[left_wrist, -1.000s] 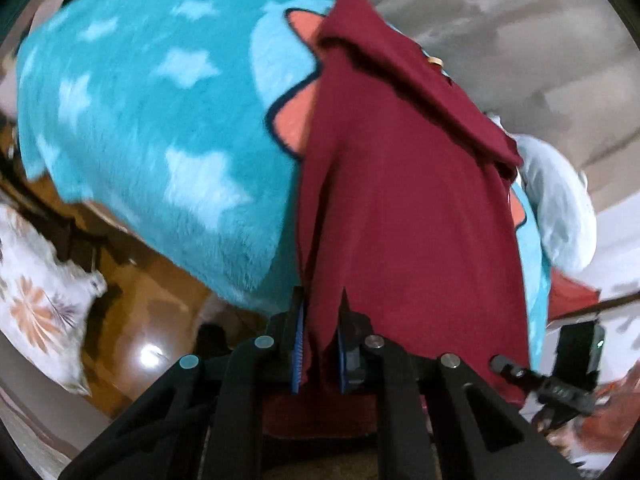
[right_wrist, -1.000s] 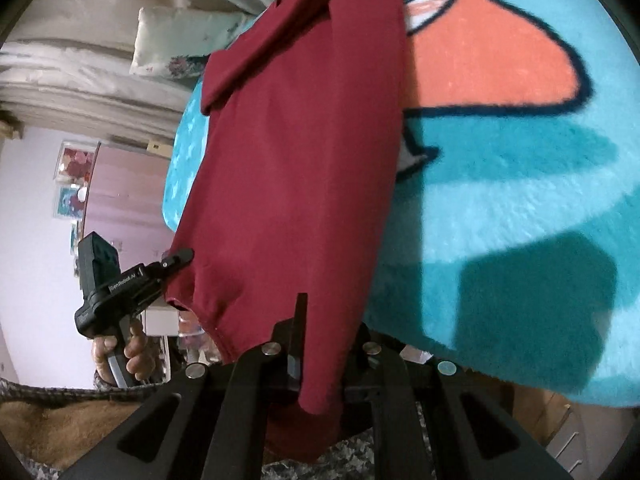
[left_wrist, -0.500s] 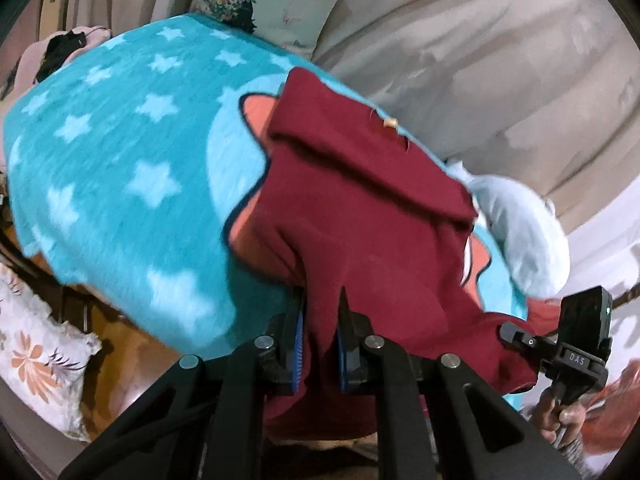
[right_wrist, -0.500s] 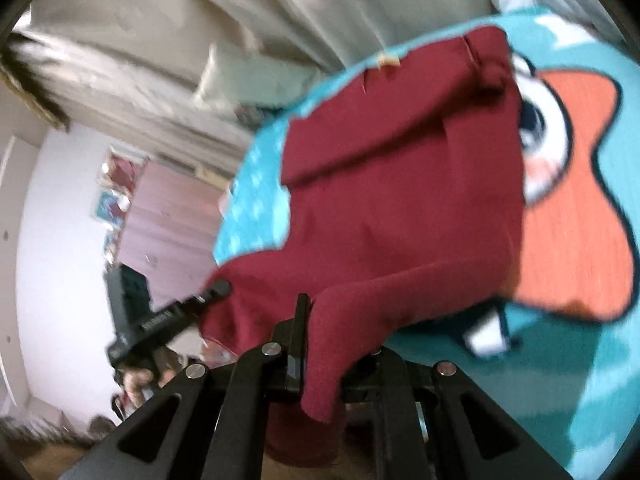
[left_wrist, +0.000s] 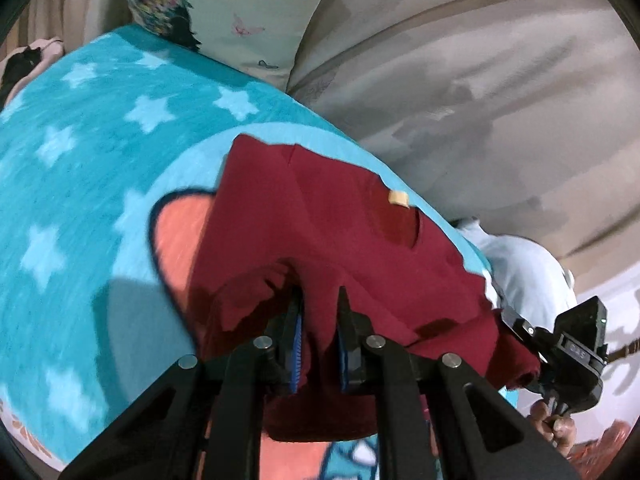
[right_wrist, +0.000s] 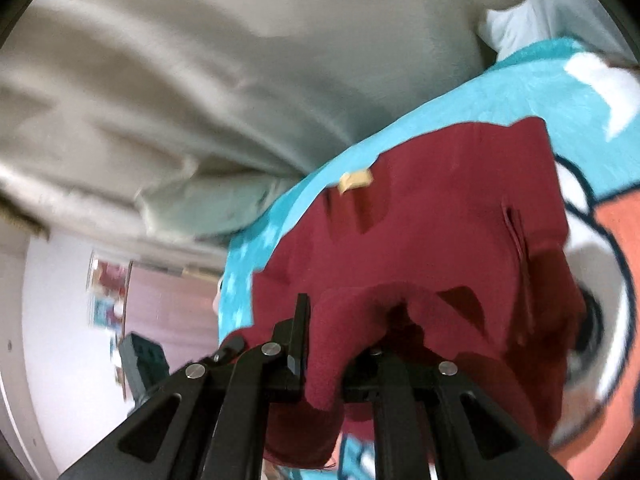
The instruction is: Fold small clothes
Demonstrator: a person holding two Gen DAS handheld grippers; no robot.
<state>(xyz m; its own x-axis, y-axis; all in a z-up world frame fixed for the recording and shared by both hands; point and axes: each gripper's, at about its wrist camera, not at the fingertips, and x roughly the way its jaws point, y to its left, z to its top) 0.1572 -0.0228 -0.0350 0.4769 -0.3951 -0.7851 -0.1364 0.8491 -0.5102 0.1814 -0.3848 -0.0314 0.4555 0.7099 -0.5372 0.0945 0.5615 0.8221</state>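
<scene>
Two pillows point(left_wrist: 224, 12) behind teal blanket point(left_wrist: 80, 184), maroon garment point(left_wrist: 340, 224)

Left claw point(left_wrist: 319, 320) pinching maroon garment point(left_wrist: 340, 216) (tan label), over starry teal blanket point(left_wrist: 80, 160)

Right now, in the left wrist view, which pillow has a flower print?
The cream pillow at the top, behind the blanket; the pale blue pillow is plain.

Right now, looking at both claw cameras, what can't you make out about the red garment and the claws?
- Red garment: its lower hem, left wrist view, hidden behind the left claw.
- Right claw: one pad, right wrist view, covered by the bunched cloth.
- Tan label: any print too small and blurred, both views.
- Blue star blanket: its extent, cut off by the fisheye edge.
</scene>
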